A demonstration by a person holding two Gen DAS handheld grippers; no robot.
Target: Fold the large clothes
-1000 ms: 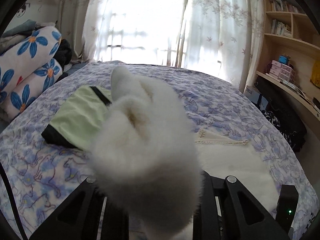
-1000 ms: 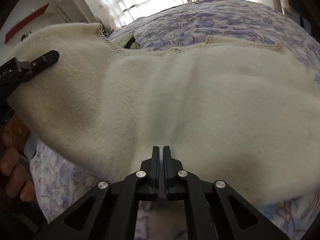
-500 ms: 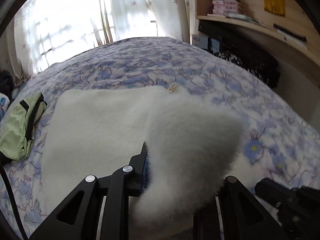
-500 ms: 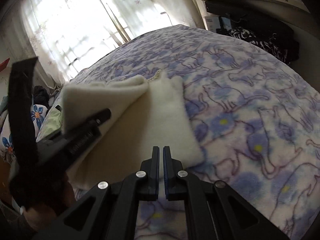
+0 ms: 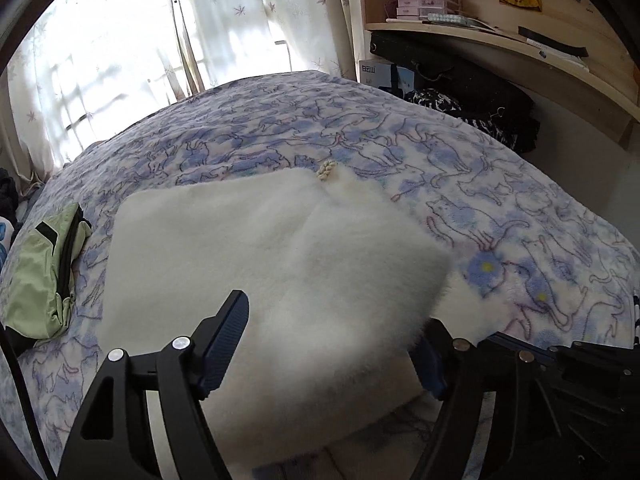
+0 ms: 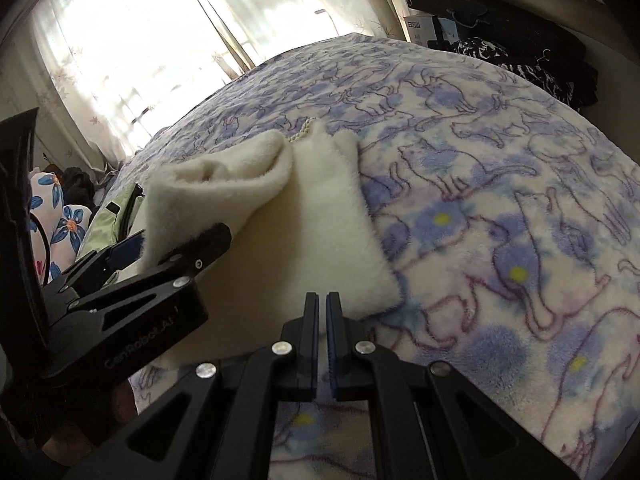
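The near edge of the white fleece garment (image 5: 276, 264) is cut off behind the left tongs (image 5: 336, 344), and its right corner blurs against the right-hand finger, so contact there is hard to judge. The garment lies folded on the bed (image 5: 500, 184), near its front edge, a braided trim (image 5: 326, 169) peeking out at the far fold. The left tongs have just been opening; their jaws stand wide with the top layer between them, pads off the cloth. The right tongs (image 6: 322, 320) are clenched at the garment's near corner; whether cloth is pinched cannot be told. The bed wears a blue cat-print blanket; sheer curtains (image 5: 120, 40) glow behind. A shelf (image 5: 480, 28) holds small pink drawer boxes (image 5: 424, 2). A green bag (image 5: 44, 276) lies by the bed's left edge.
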